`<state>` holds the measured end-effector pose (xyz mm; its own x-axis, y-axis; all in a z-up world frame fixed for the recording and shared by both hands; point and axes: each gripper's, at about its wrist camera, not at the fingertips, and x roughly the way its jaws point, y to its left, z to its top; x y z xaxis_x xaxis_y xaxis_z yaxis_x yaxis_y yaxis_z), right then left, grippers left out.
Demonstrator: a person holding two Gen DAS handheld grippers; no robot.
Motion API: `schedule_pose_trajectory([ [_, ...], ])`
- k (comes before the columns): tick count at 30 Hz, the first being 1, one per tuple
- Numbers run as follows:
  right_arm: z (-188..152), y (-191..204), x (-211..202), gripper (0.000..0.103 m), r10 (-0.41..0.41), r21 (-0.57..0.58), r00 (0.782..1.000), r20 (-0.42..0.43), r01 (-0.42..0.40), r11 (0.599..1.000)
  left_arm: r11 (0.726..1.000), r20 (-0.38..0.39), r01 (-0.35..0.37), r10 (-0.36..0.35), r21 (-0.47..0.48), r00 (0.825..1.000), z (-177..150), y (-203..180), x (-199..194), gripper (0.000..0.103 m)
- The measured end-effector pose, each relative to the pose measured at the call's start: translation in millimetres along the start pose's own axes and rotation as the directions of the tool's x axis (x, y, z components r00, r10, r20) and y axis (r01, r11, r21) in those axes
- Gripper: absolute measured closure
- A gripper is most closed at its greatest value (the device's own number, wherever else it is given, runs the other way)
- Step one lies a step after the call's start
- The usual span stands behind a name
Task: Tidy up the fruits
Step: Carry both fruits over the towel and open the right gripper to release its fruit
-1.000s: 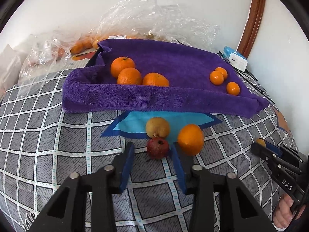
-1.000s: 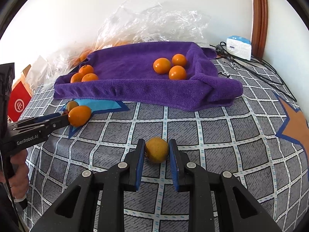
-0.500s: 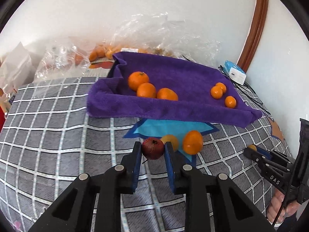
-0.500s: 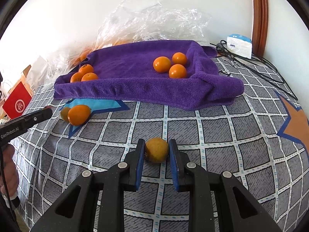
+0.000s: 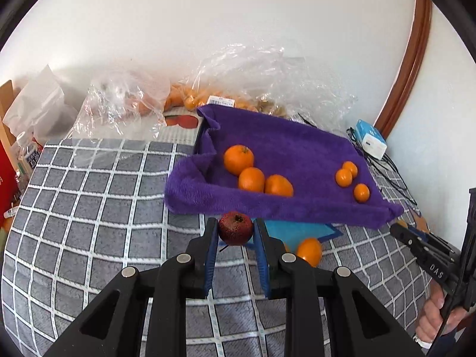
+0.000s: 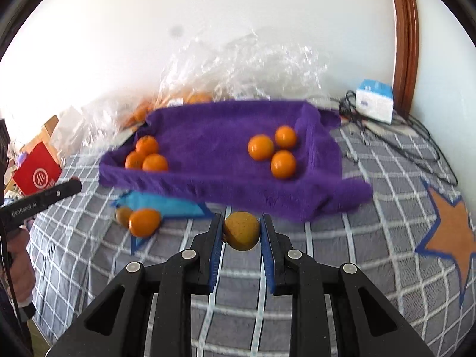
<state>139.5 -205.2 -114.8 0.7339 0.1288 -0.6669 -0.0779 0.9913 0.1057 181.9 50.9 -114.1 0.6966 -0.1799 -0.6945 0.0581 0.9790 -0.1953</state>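
between left gripper (image 5: 235,229) fingers, clamped dark red fruit (image 5: 235,228), right gripper (image 6: 241,231) fingers clamping yellow-brown fruit (image 6: 241,231)

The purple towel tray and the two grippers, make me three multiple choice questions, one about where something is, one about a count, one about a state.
1. Where does the loose orange lie?
A. on the checked cover in front of the purple towel tray
B. inside the tray
C. on the white box

2. How many oranges lie in the tray?
A. three
B. six
C. nine

3. What is the left gripper doing?
A. standing open over nothing
B. shut on the dark red fruit
C. shut on an orange

Answers:
1 A, it rests on the cover by the blue patch.
2 B, two groups of three show.
3 B, both pads press the red fruit; the right gripper likewise clamps the yellow-brown fruit.
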Motion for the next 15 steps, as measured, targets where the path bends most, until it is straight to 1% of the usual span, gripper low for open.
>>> schedule_pose_trajectory([
  [3,22.7,-2.9,7.9,0.078,0.003,0.003,1.000,0.009,-0.003,1.000,1.000,0.000,0.000,0.000,-0.017,1.000,10.9,3.5,4.3,0.080],
  [7,46.6,-6.8,30.3,0.078,0.007,-0.003,1.000,-0.016,-0.007,1.000,0.999,-0.001,-0.006,0.006,-0.033,1.000,23.9,8.9,12.3,0.080],
  [11,55.6,-11.7,64.0,0.078,0.015,0.007,0.996,-0.086,-0.015,1.000,0.999,-0.005,-0.004,0.004,-0.044,1.000,34.4,14.9,21.0,0.080],
  [13,54.1,-14.4,80.4,0.078,0.013,0.015,0.992,-0.126,-0.011,1.000,0.999,-0.007,-0.008,0.008,-0.044,1.000,38.3,16.7,26.0,0.080],
  [15,52.6,-13.9,88.6,0.078,0.009,0.009,0.990,-0.143,-0.007,1.000,0.999,-0.013,-0.004,0.003,-0.051,1.000,42.0,18.8,33.0,0.080],
])
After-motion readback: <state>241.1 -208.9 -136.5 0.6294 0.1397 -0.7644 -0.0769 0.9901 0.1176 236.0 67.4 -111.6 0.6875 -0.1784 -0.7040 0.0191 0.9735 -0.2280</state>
